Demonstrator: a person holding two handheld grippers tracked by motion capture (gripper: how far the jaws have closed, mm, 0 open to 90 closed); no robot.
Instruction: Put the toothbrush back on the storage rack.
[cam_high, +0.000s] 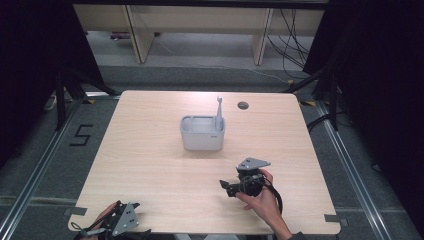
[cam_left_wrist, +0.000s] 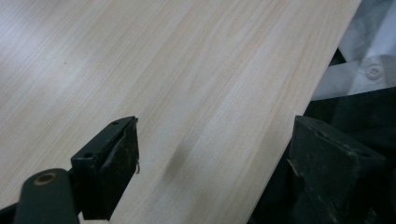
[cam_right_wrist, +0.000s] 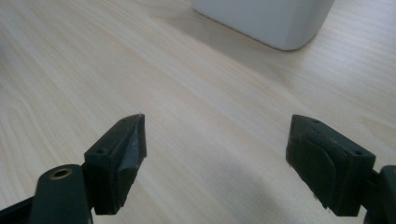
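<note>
Holding right gripper (cam_high: 226, 187), jaws apart and empty, nearer than left gripper (cam_left_wrist: 215, 163), also apart, facing white rectangular plastic caddy (cam_high: 202, 133) with upright grey brush (cam_high: 219, 112) ahead.

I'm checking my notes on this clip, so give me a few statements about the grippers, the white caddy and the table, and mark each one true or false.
1. The right gripper has its jaws spread apart with nothing between them. True.
2. The white caddy lies tipped on its side. False: it stands upright near the middle of the table.
3. A grey long-handled brush stands in the caddy's right end. True.
4. The left gripper is clamped on the caddy. False: it is open at the table's near edge, far from it.
5. The right gripper touches the caddy. False: bare tabletop lies between them.
</note>
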